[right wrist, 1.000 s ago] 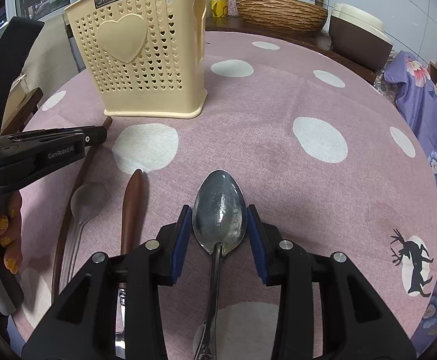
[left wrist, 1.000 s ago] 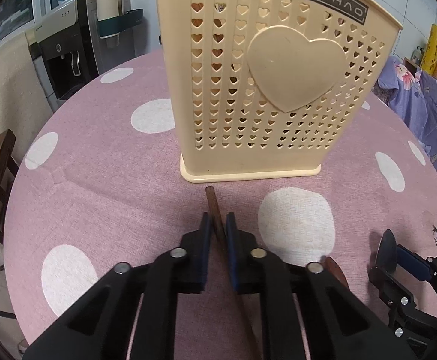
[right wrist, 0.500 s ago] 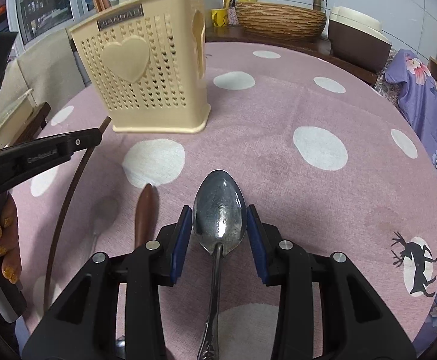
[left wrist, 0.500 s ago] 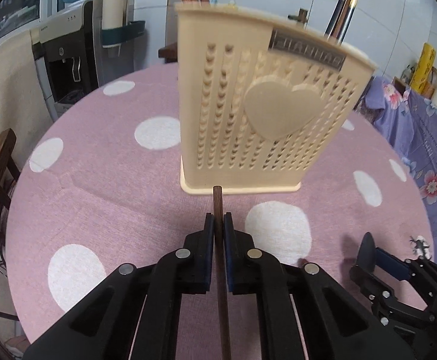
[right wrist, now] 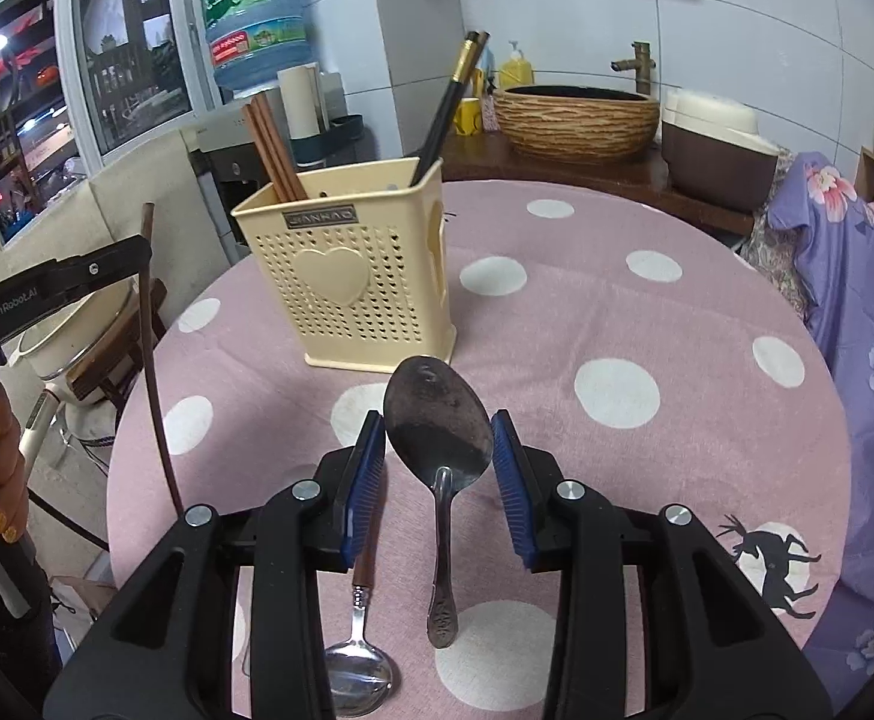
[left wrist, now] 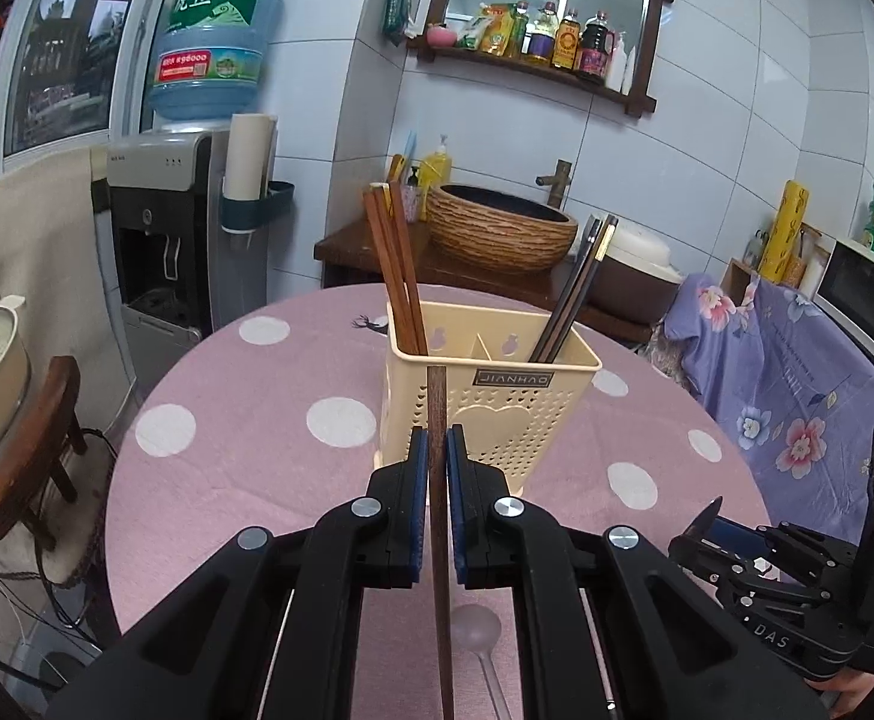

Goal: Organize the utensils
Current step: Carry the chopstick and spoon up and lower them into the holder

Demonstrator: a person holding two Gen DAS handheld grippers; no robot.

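The left claw (left wrist: pixel 434 468) pinches one chopstick (left wrist: pixel 437 420) upright, its tip just before the holder (left wrist: pixel 490 396). The right claw (right wrist: pixel 438 441), partly open, grips a spoon (right wrist: pixel 438 420) by the bowl edges, handle hanging down, lifted in front of the holder. The thin stick may pivot between the pads and miss the rim; the smooth spoon bowl may slip out. Chopsticks (left wrist: pixel 401 276) already lean in both compartments, so a new one could snag them. The table (right wrist: pixel 616 312) lies bare to the right; a second spoon (right wrist: pixel 357 660) sits near the front edge.
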